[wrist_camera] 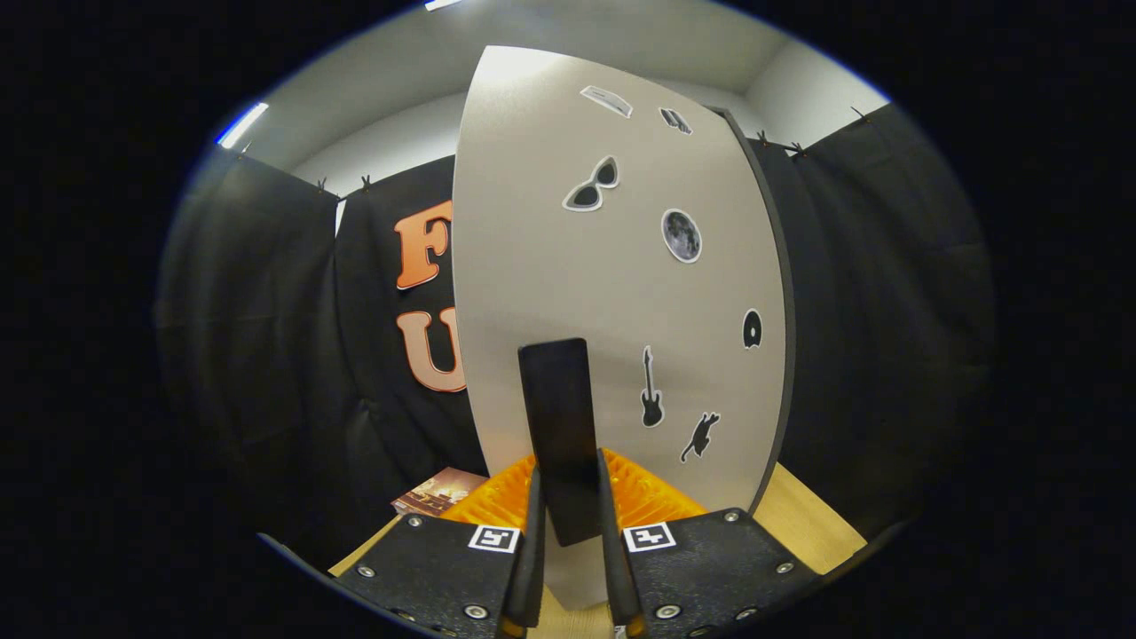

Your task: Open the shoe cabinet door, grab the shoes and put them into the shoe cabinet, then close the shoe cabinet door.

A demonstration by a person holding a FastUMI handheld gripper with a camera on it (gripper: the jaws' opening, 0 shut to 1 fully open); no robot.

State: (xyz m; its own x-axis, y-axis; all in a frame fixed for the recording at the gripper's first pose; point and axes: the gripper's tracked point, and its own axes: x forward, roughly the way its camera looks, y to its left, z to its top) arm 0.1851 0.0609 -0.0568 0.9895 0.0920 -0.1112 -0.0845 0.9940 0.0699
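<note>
In the gripper view the shoe cabinet door (612,293) stands as a pale grey panel with a dark edge along its right side; it carries small stickers, among them sunglasses (592,186), a moon (681,235), a guitar (651,388) and a leaping cat (700,436); a flat black handle (561,426) projects from the door's lower part toward the camera. The gripper (568,568) points straight at the door from low down, tilted slightly upward; its two fingers (531,550) stand narrow, one against each side of the handle, so the handle is clamped between them. The handle runs from between the fingers up and ahead of them; the door panel rises beyond it, close in front. Just behind the fingers an orange ribbed thing (639,497) shows at either side of the handle; a light wooden surface (799,519) lies below the door; a printed booklet (437,493) rests on it to the left.
</note>
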